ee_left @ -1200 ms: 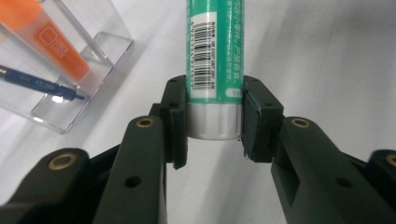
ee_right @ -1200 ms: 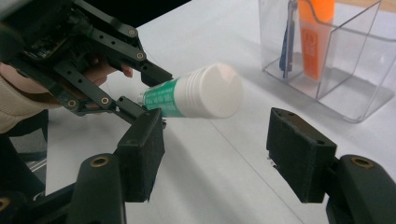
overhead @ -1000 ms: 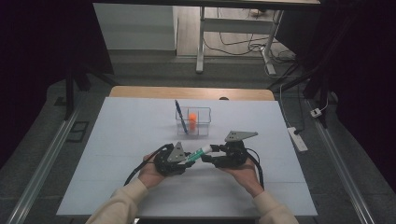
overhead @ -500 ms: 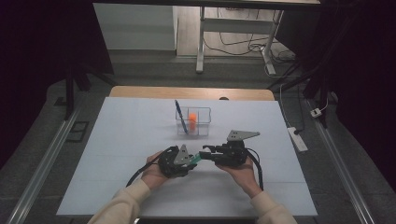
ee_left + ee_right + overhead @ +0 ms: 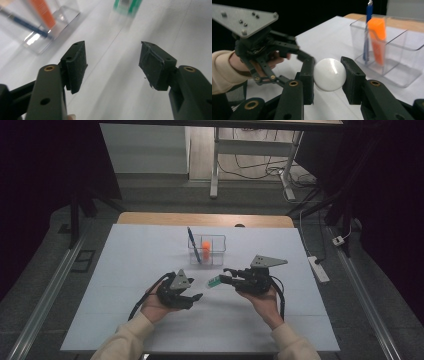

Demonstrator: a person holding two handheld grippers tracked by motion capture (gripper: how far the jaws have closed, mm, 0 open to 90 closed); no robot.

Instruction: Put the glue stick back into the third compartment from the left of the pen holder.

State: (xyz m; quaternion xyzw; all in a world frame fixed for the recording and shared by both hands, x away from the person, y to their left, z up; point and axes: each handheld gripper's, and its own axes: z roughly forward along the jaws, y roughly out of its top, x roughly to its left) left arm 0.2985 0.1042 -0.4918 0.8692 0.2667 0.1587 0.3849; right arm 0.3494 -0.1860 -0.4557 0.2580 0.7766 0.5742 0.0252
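Two grippers are in use over the white table (image 5: 130, 265); one small item is in hand.

**Item.** A short green tube (image 5: 214, 281) with a rounded white end (image 5: 329, 74). In the high view it lies just below centre of the frame, sticking out from the right gripper toward the left side of the picture and clear of the table. In the left gripper view it shows blurred at the top edge (image 5: 127, 6).

**Right gripper** (image 5: 227, 274). Its jaws have just been closing and now pinch the tube; the right gripper view has both pads pressed against the white end, one on each side.

**Left gripper** (image 5: 194, 300). Its jaws have just been opening and stand spread with nothing between them, as the left gripper view (image 5: 112, 65) confirms. It sits lower left of the tube, near it but apart.

**Surroundings.** A clear box (image 5: 220, 251) stands above centre of the high view, holding a blue pen (image 5: 193, 245) and an orange marker (image 5: 205, 247).

**Handling, as judged.**
- Light, stiff plastic that is unlikely to deform or break under a moderate pinch.
- The white end looks glossy and domed. Pads on that curve could let it squirt out or swivel.
- The better hold would be across the straight green barrel, near its middle, with the pads flat on opposite sides.
- The present grip is near one end, so the free length may droop or pivot if knocked.
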